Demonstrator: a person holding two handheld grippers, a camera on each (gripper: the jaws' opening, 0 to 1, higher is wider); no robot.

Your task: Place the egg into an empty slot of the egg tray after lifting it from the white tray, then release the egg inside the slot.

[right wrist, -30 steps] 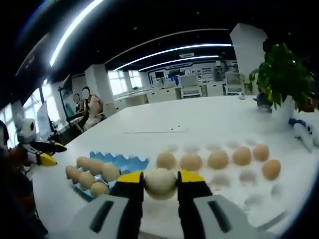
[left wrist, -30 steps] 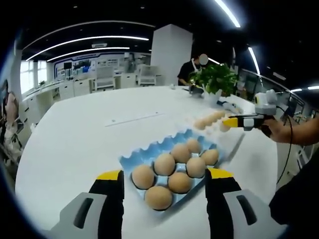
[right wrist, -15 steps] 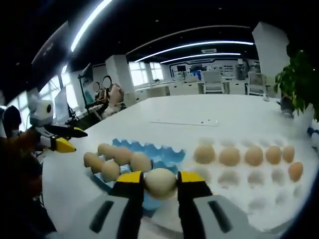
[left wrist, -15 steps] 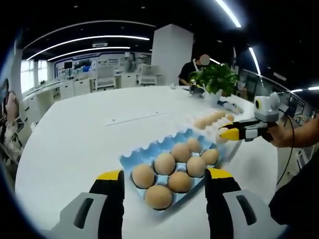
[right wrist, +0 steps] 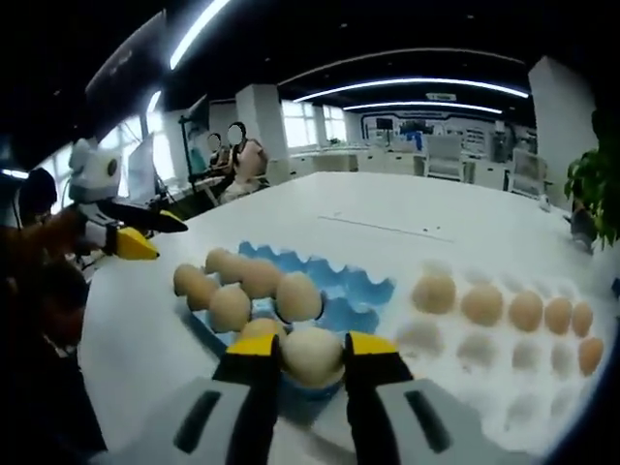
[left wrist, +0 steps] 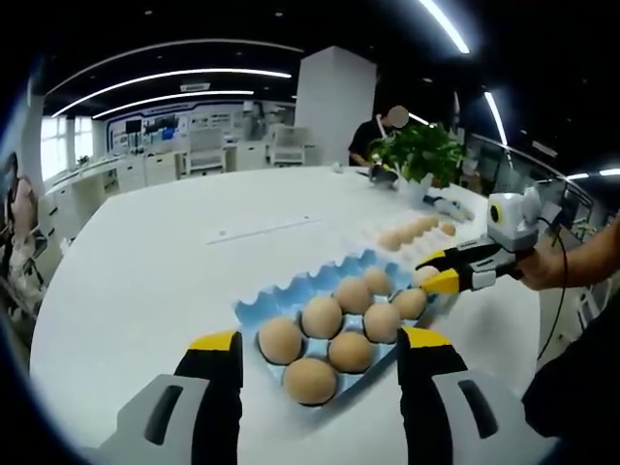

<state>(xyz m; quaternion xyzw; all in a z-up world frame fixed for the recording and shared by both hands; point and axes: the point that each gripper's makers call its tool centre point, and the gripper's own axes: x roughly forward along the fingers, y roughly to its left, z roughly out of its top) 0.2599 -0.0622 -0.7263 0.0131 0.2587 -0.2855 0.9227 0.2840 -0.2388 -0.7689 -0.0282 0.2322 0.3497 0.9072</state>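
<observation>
My right gripper (right wrist: 312, 351) is shut on a pale egg (right wrist: 312, 356) and hangs just over the near edge of the blue egg tray (right wrist: 360, 287). Several brown eggs (right wrist: 298, 296) sit in that tray. In the left gripper view the right gripper (left wrist: 444, 275) reaches in from the right, its egg (left wrist: 422, 275) at the blue tray's (left wrist: 287, 293) right end. The white tray (right wrist: 482, 351) lies to the right and holds a row of eggs (right wrist: 481, 304). My left gripper (left wrist: 320, 341) stands open before the blue tray with nothing between its fingers.
A potted plant (left wrist: 418, 151) and a seated person (left wrist: 374, 136) are at the far side of the white table (left wrist: 165, 262). The left gripper (right wrist: 134, 240) shows at the left of the right gripper view. Bare tabletop lies left of the blue tray.
My right gripper has carried the egg from above the white tray across to the blue tray's edge. The left gripper has stayed put and open.
</observation>
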